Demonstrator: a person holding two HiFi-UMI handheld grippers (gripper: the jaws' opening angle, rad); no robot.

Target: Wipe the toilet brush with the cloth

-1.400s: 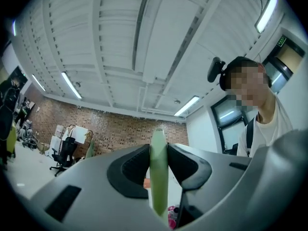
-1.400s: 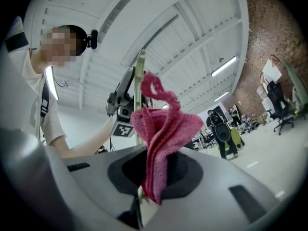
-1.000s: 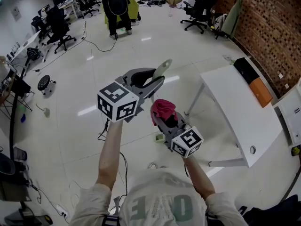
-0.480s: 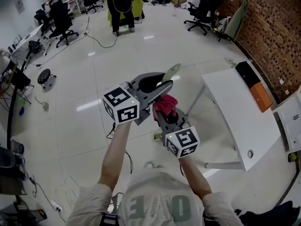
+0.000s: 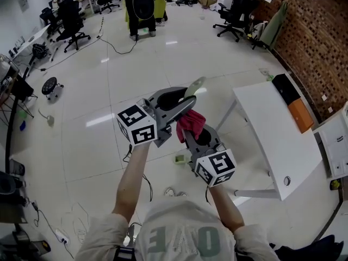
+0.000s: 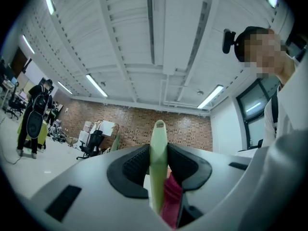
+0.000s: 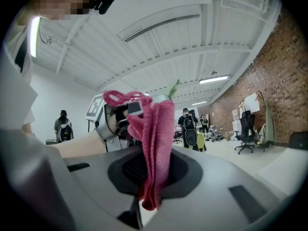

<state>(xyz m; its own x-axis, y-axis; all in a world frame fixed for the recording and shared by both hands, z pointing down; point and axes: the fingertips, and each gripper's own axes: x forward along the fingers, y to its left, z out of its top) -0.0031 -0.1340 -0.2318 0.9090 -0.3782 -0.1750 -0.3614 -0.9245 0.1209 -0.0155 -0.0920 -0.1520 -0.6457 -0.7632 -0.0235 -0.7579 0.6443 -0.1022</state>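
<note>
In the middle of a big room with a shiny white floor (image 5: pixel 98 97), a person holds two grippers up in front of the chest; the left gripper (image 5: pixel 185 103) has its jaws closed on the toilet brush (image 5: pixel 195 85), on its pale green handle; the tip of the handle pokes out past the jaws, up and away from the person.

In the left gripper view the handle (image 6: pixel 158 162) stands straight up between the two black pads (image 6: pixel 136 166); the pads press on it from both sides; a bit of pink shows right against the handle, low on its right side.

The right gripper (image 5: pixel 194 136) has its jaws closed on the pink cloth (image 5: pixel 190 122); the cloth is bunched up and sticks out past the jaws; in the head view it sits right beside the left gripper's jaws, just under the handle; in the right gripper view the cloth (image 7: pixel 155 138) rises between the dark pads and flops over at the top, with the left gripper just behind it.

To the right is a long white surface (image 5: pixel 272 140); an orange box (image 5: pixel 300 106) and a black box (image 5: pixel 284 82) lie at its far end; past it is a brick wall (image 5: pixel 312 31); black chairs (image 5: pixel 238 10) stand far back; another person (image 5: pixel 140 4) stands there too.
</note>
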